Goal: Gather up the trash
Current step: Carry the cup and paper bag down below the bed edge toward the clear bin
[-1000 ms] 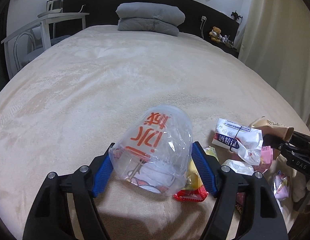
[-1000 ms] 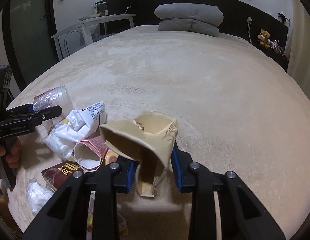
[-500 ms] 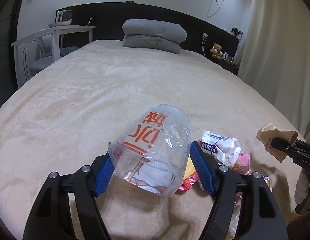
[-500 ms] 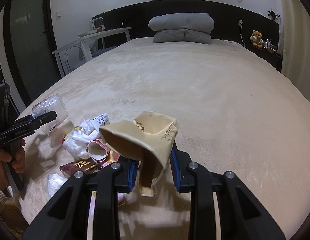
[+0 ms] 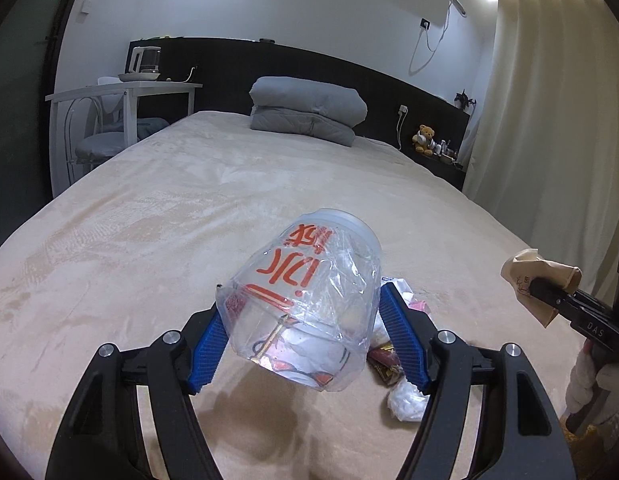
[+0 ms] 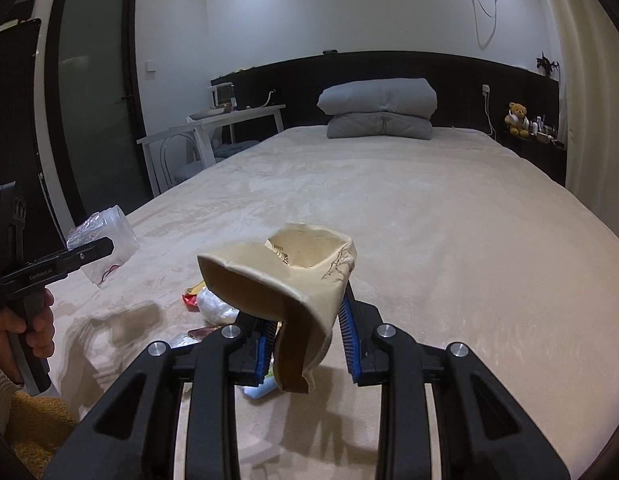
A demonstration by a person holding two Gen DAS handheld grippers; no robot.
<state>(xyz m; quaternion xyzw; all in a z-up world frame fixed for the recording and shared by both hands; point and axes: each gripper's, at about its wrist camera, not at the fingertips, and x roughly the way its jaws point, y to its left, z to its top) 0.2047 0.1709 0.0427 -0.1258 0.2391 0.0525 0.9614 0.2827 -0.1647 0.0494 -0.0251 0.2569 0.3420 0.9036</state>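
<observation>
My left gripper (image 5: pixel 305 344) is shut on a crushed clear plastic cup (image 5: pixel 309 300) with red lettering and holds it above the beige bed (image 5: pixel 189 220). My right gripper (image 6: pixel 307 344) is shut on a crumpled tan paper cup (image 6: pixel 293 280), also lifted off the bed. That paper cup shows at the right edge of the left wrist view (image 5: pixel 537 280). The plastic cup shows at the left of the right wrist view (image 6: pixel 105 240). Several wrappers and tissues (image 5: pixel 401 368) lie on the bed under both grippers, partly hidden.
Folded grey bedding (image 5: pixel 309 110) lies at the head of the bed. A white table (image 5: pixel 121 92) with a kettle and a chair stand at the left. A curtain (image 5: pixel 549 120) hangs at the right. A teddy bear (image 6: pixel 517 118) sits on the dark side shelf.
Both grippers have risen from the bed with their cups held. The trash pile now sits lower in both views and is more hidden.
</observation>
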